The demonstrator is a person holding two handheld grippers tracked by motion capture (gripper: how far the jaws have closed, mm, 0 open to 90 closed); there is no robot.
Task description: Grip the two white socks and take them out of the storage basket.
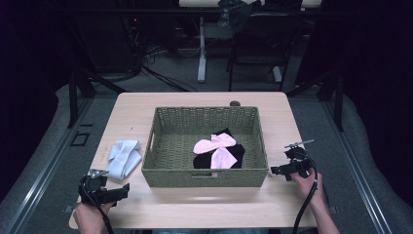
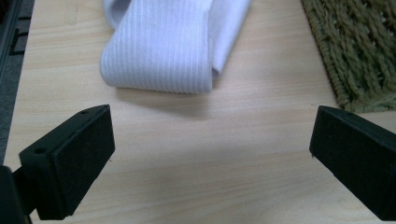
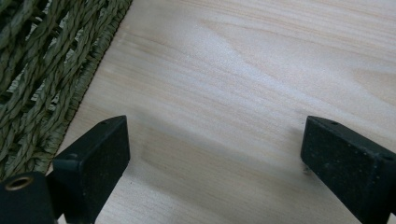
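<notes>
A green woven basket [image 1: 204, 176] stands in the middle of the light wooden table [image 1: 204, 204]. Inside it, pink socks [image 1: 217, 146] lie on top of black socks [image 1: 237, 155]. A folded white ribbed sock [image 1: 124, 157] lies on the table left of the basket. My left gripper [image 1: 108, 187] is near the table's front left corner, open, with nothing between its jaws. In the left gripper view [image 2: 212, 158] the white sock [image 2: 163, 46] lies just ahead and the basket [image 2: 364, 51] is at the right. My right gripper [image 1: 290, 163] hovers right of the basket, open and empty [image 3: 215, 158], with the basket's wall [image 3: 42, 84] at its left.
A small dark round object [image 1: 235, 103] sits at the table's far edge. Beyond the table are a desk leg [image 1: 201, 53], a chair and cables on the grey floor. Bare wood runs along the front edge and on both sides of the basket.
</notes>
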